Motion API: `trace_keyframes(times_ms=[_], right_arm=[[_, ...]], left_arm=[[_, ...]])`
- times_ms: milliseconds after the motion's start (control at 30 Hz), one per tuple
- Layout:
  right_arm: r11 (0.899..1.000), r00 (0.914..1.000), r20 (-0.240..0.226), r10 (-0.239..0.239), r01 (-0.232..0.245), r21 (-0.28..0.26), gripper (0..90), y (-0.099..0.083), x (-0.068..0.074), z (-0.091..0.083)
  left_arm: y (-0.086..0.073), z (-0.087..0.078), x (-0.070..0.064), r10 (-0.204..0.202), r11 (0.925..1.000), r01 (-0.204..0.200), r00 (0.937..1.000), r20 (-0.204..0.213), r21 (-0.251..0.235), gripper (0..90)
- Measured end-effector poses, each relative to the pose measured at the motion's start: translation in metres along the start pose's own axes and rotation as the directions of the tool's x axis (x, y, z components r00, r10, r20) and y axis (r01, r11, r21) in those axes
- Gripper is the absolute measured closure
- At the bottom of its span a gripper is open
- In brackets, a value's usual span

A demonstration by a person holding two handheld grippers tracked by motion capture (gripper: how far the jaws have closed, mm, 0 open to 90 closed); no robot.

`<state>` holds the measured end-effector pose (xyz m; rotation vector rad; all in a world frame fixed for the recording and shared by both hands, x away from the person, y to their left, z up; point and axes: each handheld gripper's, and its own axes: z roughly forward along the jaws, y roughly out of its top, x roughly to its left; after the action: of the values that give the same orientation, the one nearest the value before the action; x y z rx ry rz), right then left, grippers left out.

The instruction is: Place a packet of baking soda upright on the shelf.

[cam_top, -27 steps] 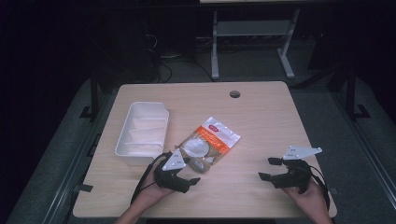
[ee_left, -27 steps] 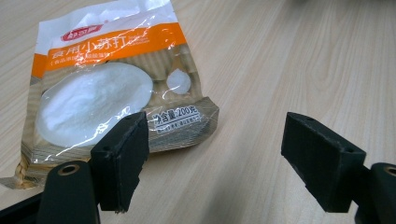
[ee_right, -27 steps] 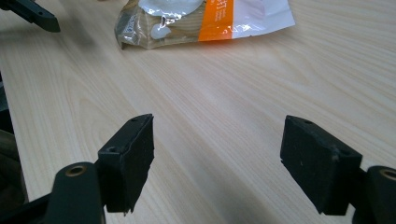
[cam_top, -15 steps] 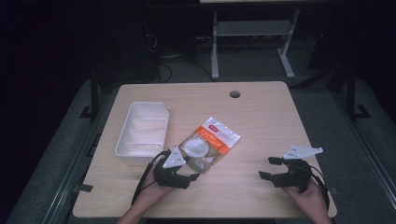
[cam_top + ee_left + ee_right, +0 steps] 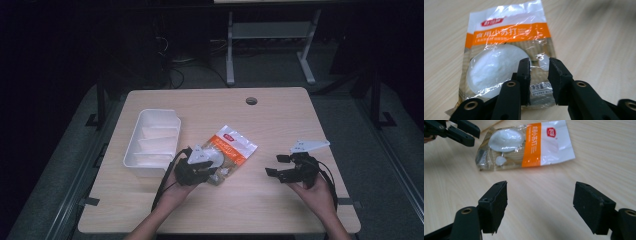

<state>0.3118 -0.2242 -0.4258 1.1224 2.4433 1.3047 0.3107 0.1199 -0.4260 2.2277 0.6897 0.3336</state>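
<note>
A clear and orange food packet (image 5: 234,146) with white powder pictured on it lies flat in the middle of the wooden table (image 5: 280,120). My left gripper (image 5: 214,169) hovers at the packet's near end. In the left gripper view the jaws stand a narrow gap apart over the packet (image 5: 506,37), and the left gripper (image 5: 539,75) holds nothing. My right gripper (image 5: 276,165) sits to the right of the packet, apart from it. In the right gripper view the right gripper (image 5: 540,200) is wide open over bare wood, facing the packet (image 5: 531,142) and the left gripper (image 5: 461,132).
A white divided tray (image 5: 150,145) stands left of the packet, close to my left hand. A round cable hole (image 5: 251,101) sits near the table's far edge. Dark floor and a metal frame (image 5: 270,35) lie beyond the table.
My left gripper has edged forward onto the packet's near end. The right gripper and the packet have stayed put.
</note>
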Motion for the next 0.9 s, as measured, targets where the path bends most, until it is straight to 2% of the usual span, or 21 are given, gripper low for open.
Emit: trace_keyframes(times_ms=[100, 200, 267, 333, 433, 533, 667, 733, 800, 900], right_arm=[[1.000, 0.9999, -0.004, 0.014, -0.014, 0.010, 26.7, 0.012, -0.006, 0.010], [1.000, 0.9998, -0.002, 0.017, -0.017, 0.015, 26.4, 0.021, -0.009, 0.016], [0.999, 0.9995, -0.005, 0.032, -0.032, 0.028, 25.4, 0.034, -0.014, 0.024], [0.998, 0.9989, -0.008, 0.046, -0.046, 0.035, 25.0, 0.043, -0.017, 0.030], [0.997, 0.9985, 0.002, 0.055, -0.055, 0.047, 23.9, 0.056, -0.023, 0.037], [0.996, 0.9978, 0.008, 0.066, -0.066, 0.055, 23.8, 0.065, -0.029, 0.045], [0.993, 0.9957, 0.001, 0.092, -0.092, 0.072, 23.8, 0.071, -0.035, 0.059], [0.993, 0.9959, 0.004, 0.090, -0.090, 0.079, 23.9, 0.071, -0.036, 0.063], [0.988, 0.9932, -0.006, 0.116, -0.115, 0.106, 24.0, 0.067, -0.040, 0.076], [0.985, 0.9924, -0.005, 0.123, -0.121, 0.120, 24.2, 0.065, -0.044, 0.082]], left_arm=[[0.000, 0.010, 0.006, -0.020, 0.9991, 0.021, 0.9993, -0.032, 0.038, 75.1], [-0.001, 0.013, 0.010, -0.038, 0.9982, 0.039, 0.9984, -0.042, 0.046, 75.8], [-0.002, 0.018, 0.013, -0.050, 0.9966, 0.053, 0.9976, -0.047, 0.063, 76.5], [-0.004, 0.022, 0.014, -0.049, 0.9944, 0.053, 0.9978, -0.046, 0.092, 76.4], [-0.005, 0.025, 0.014, -0.048, 0.9933, 0.053, 0.9976, -0.051, 0.103, 76.2], [-0.007, 0.033, 0.011, -0.039, 0.9897, 0.046, 0.9977, -0.056, 0.136, 76.2], [-0.007, 0.033, 0.011, -0.033, 0.9900, 0.041, 0.9977, -0.059, 0.135, 77.1], [-0.007, 0.033, 0.011, -0.039, 0.9900, 0.046, 0.9978, -0.055, 0.133, 77.2], [-0.008, 0.033, 0.011, -0.032, 0.9910, 0.039, 0.9978, -0.057, 0.128, 77.7], [-0.009, 0.033, 0.011, -0.027, 0.9914, 0.034, 0.9979, -0.060, 0.126, 77.7]])
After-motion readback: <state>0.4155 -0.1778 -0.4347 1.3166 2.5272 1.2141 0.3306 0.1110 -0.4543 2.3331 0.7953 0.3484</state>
